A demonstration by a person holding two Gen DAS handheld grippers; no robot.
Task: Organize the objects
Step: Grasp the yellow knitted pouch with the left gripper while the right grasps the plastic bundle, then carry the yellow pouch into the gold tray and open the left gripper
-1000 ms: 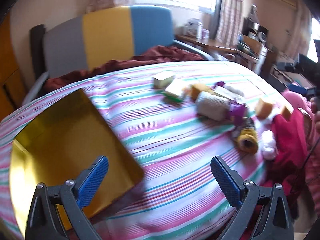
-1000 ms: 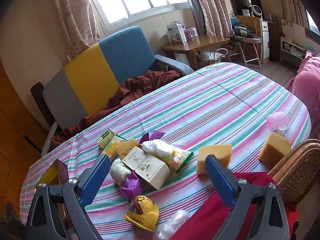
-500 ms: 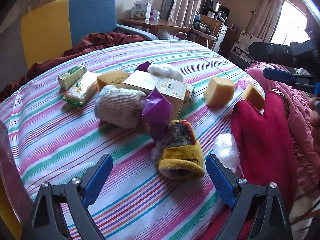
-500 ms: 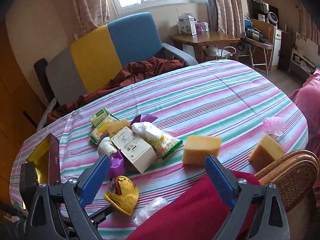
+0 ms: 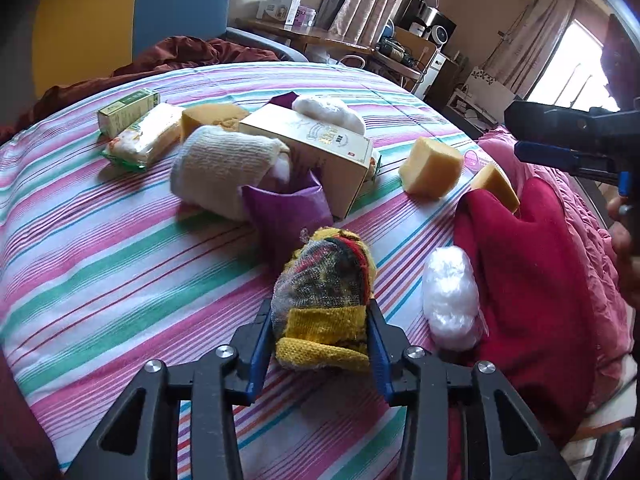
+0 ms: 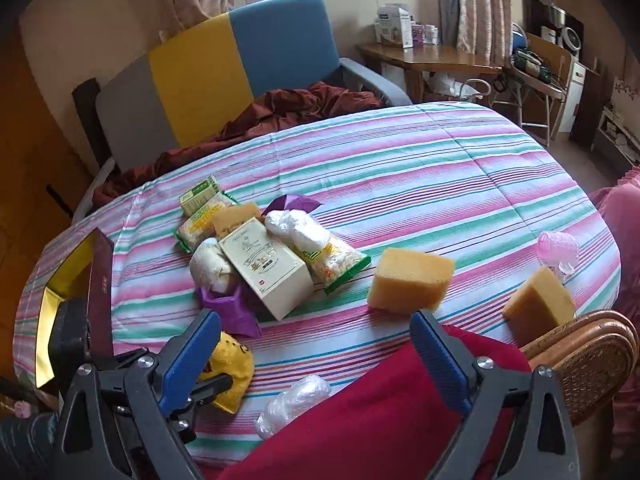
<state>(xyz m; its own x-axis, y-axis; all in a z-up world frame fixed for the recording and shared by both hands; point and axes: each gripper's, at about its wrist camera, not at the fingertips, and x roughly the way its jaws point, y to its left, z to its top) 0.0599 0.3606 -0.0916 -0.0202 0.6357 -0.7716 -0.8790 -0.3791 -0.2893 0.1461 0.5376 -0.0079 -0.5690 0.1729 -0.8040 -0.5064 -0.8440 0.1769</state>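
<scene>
Jaws of the left gripper (image 5: 320, 336) are closed against both sides of the yellow knitted sock (image 5: 324, 300), which lies on the striped surface (image 5: 120, 264) near its front edge. Jaws of the right gripper (image 6: 316, 356) stand wide apart with nothing between them, held above the red cloth (image 6: 372, 420) at that same edge. Just right of the sock sits a white plastic wad (image 5: 452, 300), touching the red cloth. Behind it, the purple bag (image 5: 288, 208), grey sock (image 5: 224, 164) and cream box (image 5: 312, 152) crowd together. Bare striped cloth lies open to the sock's left. The gold-lined box (image 6: 76, 288) rests at the surface's left edge.
</scene>
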